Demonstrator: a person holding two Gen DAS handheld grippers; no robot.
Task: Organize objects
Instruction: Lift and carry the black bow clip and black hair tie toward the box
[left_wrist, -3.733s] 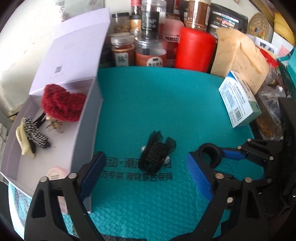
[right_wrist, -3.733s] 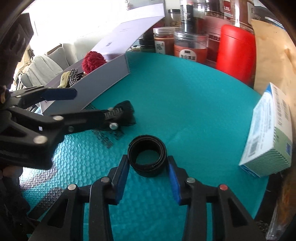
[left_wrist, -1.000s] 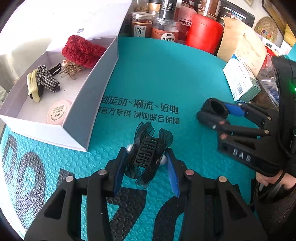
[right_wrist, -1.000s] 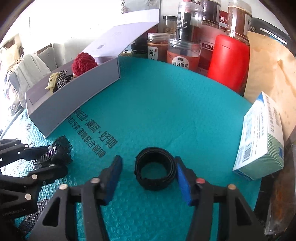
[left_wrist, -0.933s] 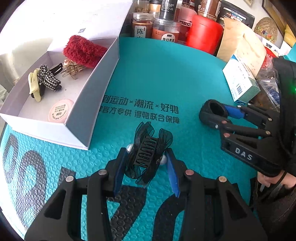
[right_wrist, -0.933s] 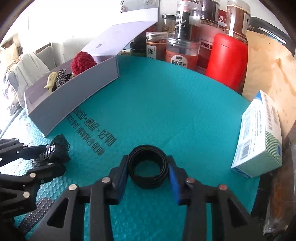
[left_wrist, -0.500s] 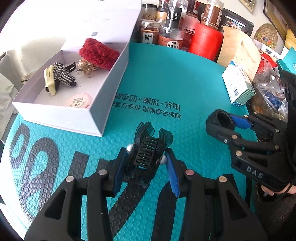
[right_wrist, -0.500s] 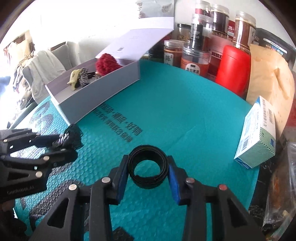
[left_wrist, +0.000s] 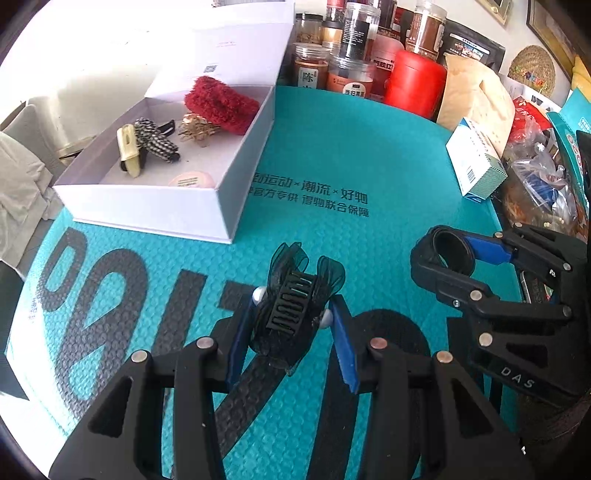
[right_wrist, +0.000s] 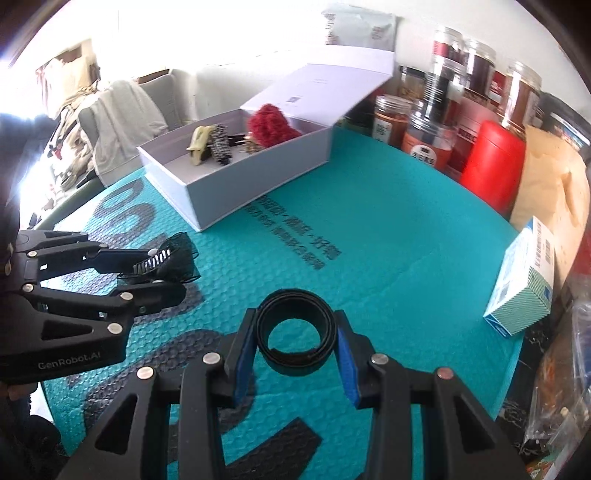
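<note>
The left gripper is clenched on a black hair claw trimmed with dark sheer fabric and small pearl beads, its blue pads pressed against the clip's two sides; clip and gripper hang above the teal bubble mat, over its large black lettering. At about three o'clock in the left wrist view the right gripper grasps a coiled black band, also raised off the mat. The right wrist view shows that band squeezed between blue pads at centre, with the left gripper and its claw clip at nine o'clock. A white open box sits on the mat at ten to eleven o'clock in the left wrist view, its lid tipped back behind it. Inside lie a red fuzzy scrunchie, a gold hair ornament just beside it, a houndstooth bow clip, a cream clip touching the bow, and a pink round tin against the near wall. At twelve o'clock, jars and a red canister crowd the mat's far edge, with a tan paper bag at one o'clock and a white-and-green carton at two o'clock.
</note>
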